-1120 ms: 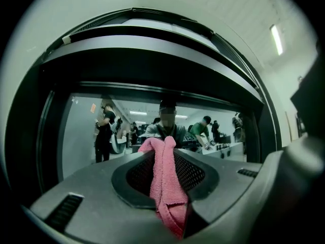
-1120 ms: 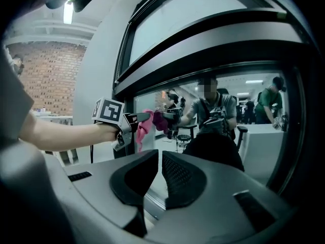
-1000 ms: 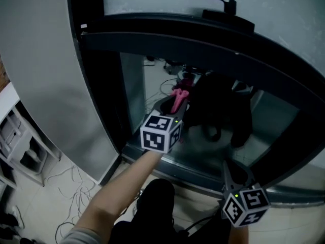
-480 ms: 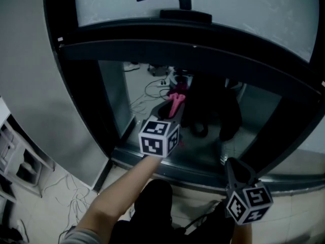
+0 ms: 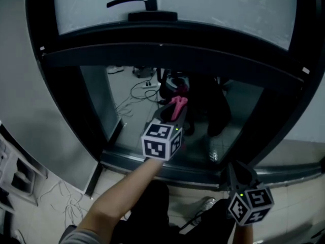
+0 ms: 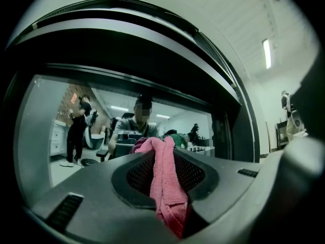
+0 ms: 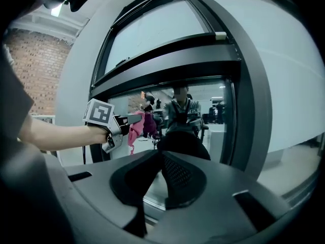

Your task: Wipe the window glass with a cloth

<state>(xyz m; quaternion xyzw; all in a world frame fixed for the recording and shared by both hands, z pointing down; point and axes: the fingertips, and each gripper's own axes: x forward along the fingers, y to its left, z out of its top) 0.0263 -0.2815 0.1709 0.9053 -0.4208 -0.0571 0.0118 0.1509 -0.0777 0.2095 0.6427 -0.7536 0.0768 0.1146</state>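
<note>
My left gripper (image 5: 175, 114) is shut on a pink cloth (image 5: 177, 105) and holds it up against the lower window glass (image 5: 137, 111). In the left gripper view the pink cloth (image 6: 165, 179) hangs bunched between the mesh pads, its top right at the glass (image 6: 61, 131). The right gripper (image 5: 238, 173) stays low at the right by the bottom window frame, its jaws closed with nothing between them. From the right gripper view (image 7: 161, 154) I see the left gripper (image 7: 127, 120) and the cloth (image 7: 136, 128) at the pane.
A thick black frame (image 5: 167, 52) surrounds the pane, with a black handle (image 5: 133, 3) above on the upper sash. A grey wall (image 5: 30, 111) stands to the left, with white shelving (image 5: 10, 182) and cables on the floor. People and furniture show in or through the glass.
The window has shifted left in the head view. Relative to its frame, the left gripper with the cloth has moved right along the lower pane. The right gripper stays low.
</note>
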